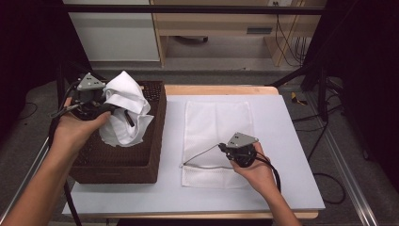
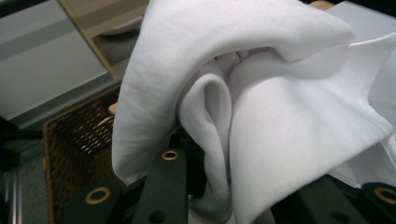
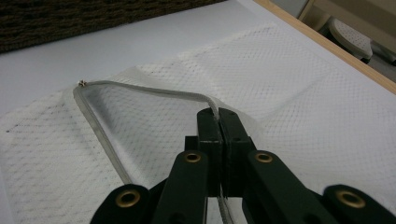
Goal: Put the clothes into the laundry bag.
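The cloth (image 1: 123, 110), white and crumpled, hangs above the basket (image 1: 141, 165) at the left side of the surface (image 1: 291, 155). The left gripper (image 1: 113, 109) grips it: the jaws are closed on a bunch of its folds, which bulge out between them. The mesh bag (image 1: 214, 122) lies flat at the middle of the surface, right of the basket. The right gripper (image 1: 222, 147) has its jaws fully closed on the zipper edge (image 3: 154, 91) at the bag's near end and lifts it a little.
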